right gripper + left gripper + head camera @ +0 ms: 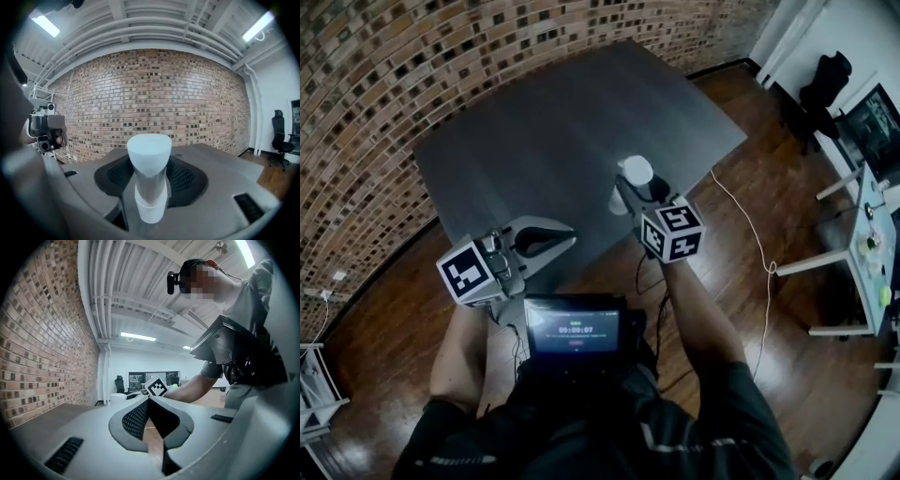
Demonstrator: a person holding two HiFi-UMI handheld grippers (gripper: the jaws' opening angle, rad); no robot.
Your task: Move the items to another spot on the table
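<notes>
Between the right tongs [150, 177] sits a smooth, round-capped white bottle [150, 192].

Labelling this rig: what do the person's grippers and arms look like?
Both the left gripper and right gripper are pale grey, with dark textured pads and a white cube of black square markers. The person wears dark short sleeves.

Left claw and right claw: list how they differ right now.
The right claw is clamped on a white bottle; the left claw is shut with nothing in it. The right claw faces the brick wall; the left claw faces sideways, toward the person. Both have grey bodies.
</notes>
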